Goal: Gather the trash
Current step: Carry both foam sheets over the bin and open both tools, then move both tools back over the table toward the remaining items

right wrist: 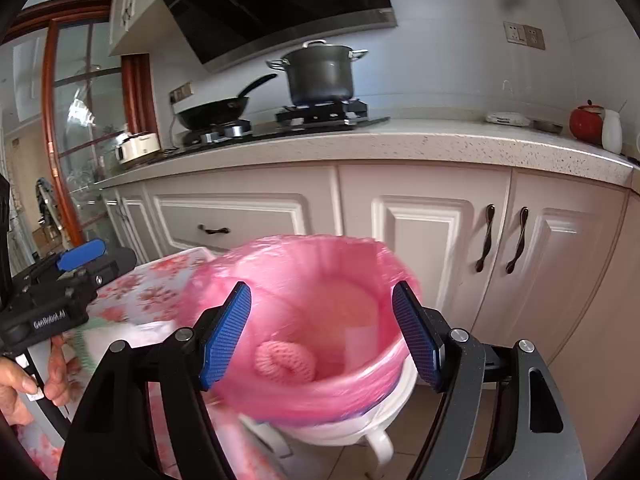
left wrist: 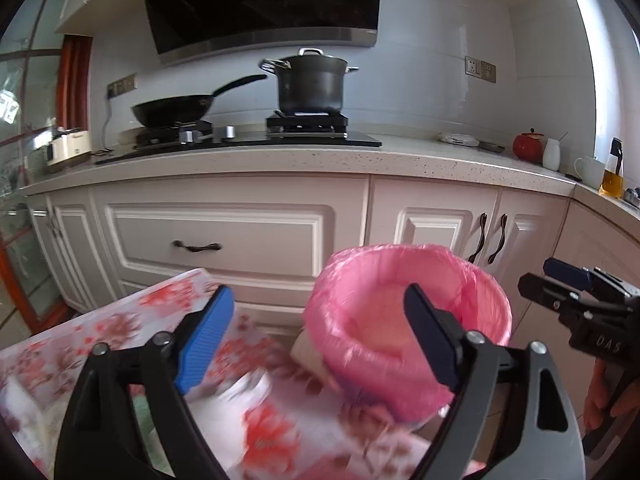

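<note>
A white trash bin lined with a pink bag (right wrist: 320,384) stands on the floor beside a table with a red floral cloth (left wrist: 132,316); it also shows in the left wrist view (left wrist: 360,360). A round pink item (right wrist: 284,362) lies inside the bag. My left gripper (left wrist: 320,340) is open and empty above the table's edge, left of the bin. My right gripper (right wrist: 324,336) is open and empty just above the bin's mouth. Blurred white paper-like trash (left wrist: 236,408) lies on the cloth under the left gripper.
White kitchen cabinets (left wrist: 216,240) and a speckled counter (left wrist: 320,160) lie ahead, with a black pan (left wrist: 176,110) and a pot (left wrist: 310,84) on the stove. A red jar (left wrist: 528,146), cups and an oil bottle stand at the counter's right. Tiled floor (right wrist: 420,408) lies beside the bin.
</note>
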### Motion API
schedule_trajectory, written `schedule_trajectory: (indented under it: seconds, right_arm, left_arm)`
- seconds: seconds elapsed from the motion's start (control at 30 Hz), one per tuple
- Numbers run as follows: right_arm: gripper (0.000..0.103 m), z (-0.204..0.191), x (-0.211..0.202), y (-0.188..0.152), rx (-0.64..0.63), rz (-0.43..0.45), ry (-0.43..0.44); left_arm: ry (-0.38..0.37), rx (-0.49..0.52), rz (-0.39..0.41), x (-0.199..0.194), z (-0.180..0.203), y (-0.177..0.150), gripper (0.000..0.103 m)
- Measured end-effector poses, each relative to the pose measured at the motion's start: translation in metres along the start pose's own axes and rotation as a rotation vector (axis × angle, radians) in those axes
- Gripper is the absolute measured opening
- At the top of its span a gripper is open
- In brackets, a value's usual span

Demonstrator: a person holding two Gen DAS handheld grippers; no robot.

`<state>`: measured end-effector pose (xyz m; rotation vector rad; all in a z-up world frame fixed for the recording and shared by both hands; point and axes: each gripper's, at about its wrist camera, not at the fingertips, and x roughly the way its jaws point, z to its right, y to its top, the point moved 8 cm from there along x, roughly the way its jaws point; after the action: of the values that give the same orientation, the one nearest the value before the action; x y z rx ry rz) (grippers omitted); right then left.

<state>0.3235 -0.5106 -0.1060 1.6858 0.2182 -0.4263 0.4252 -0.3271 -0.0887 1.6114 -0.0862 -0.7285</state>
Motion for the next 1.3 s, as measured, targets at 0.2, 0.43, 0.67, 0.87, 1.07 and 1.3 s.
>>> schedule_trajectory:
  seconds: [0.2, 0.43, 0.67, 0.87, 1.07, 1.3]
  right_arm:
    - [0.075, -0.052, -0.045, -0.004, -0.052, 0.025, 0.054]
    - [0.077, -0.116, -0.083, -0.021, -0.067, 0.026, 0.142]
    - [0.077, -0.189, -0.092, -0.050, -0.108, -0.028, 0.227]
    - [0.079, -0.258, -0.090, -0.081, -0.167, -0.087, 0.285]
    - [0.079, -0.314, -0.073, -0.115, -0.203, -0.169, 0.327]
    - [0.079, -0.369, -0.046, -0.150, -0.247, -0.272, 0.358]
  left_arm:
    - [0.041, -0.017, 0.023, -0.075, -0.014, -0.022, 0.098]
    - [0.101, -0.037, 0.021, -0.155, -0.048, -0.062, 0.098]
    - [0.203, -0.085, 0.042, -0.223, -0.103, -0.098, 0.098]
    - [0.324, -0.118, 0.010, -0.270, -0.162, -0.138, 0.098]
    - [0.446, -0.137, -0.007, -0.305, -0.213, -0.167, 0.098]
    - [0.569, -0.153, -0.037, -0.324, -0.269, -0.186, 0.098]
